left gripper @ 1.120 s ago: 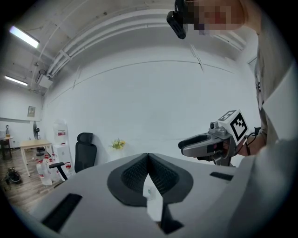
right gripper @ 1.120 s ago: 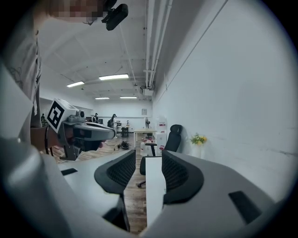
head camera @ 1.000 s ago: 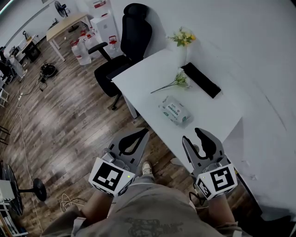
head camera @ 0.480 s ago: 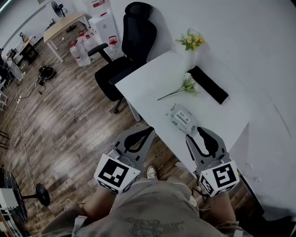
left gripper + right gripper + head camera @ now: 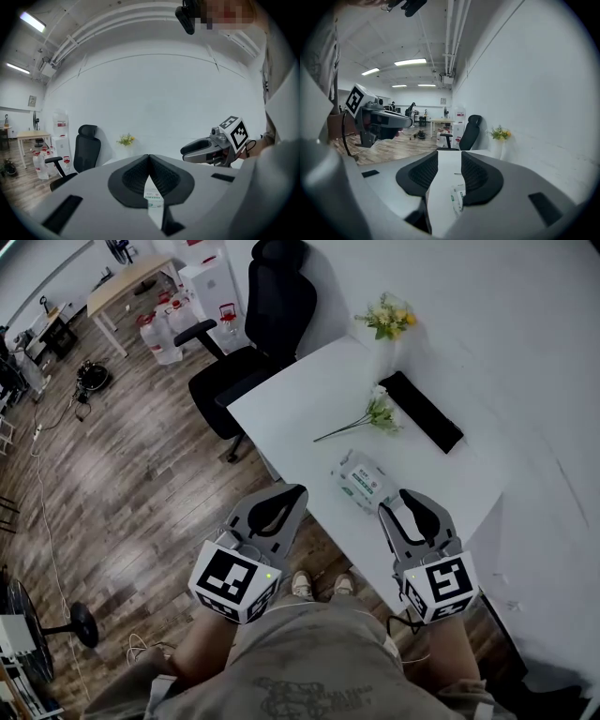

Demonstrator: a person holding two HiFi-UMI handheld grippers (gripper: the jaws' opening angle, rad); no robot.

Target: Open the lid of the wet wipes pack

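The wet wipes pack point(image 5: 362, 480), white with green print, lies flat near the front edge of the white table point(image 5: 300, 395). My right gripper point(image 5: 398, 504) hovers just right of it over the table edge. Its jaws are closing but still stand apart with nothing between them. Along those jaws in the right gripper view, the pack point(image 5: 457, 198) shows low and close ahead of the right gripper point(image 5: 449, 157). My left gripper point(image 5: 295, 493) is shut and empty, off the table's front edge left of the pack. The pack point(image 5: 153, 198) peeks through below the left gripper's point(image 5: 149, 157) meeting tips.
A loose flower stem point(image 5: 371, 417) and a long black bar point(image 5: 422, 411) lie farther back on the table. A vase of yellow flowers point(image 5: 384, 319) stands at the wall. A black office chair point(image 5: 251, 329) sits at the table's left end, over wooden floor.
Both grippers have moved forward toward the table. The right gripper's tips now sit beside the pack, and the left gripper has come up to the table's front edge.
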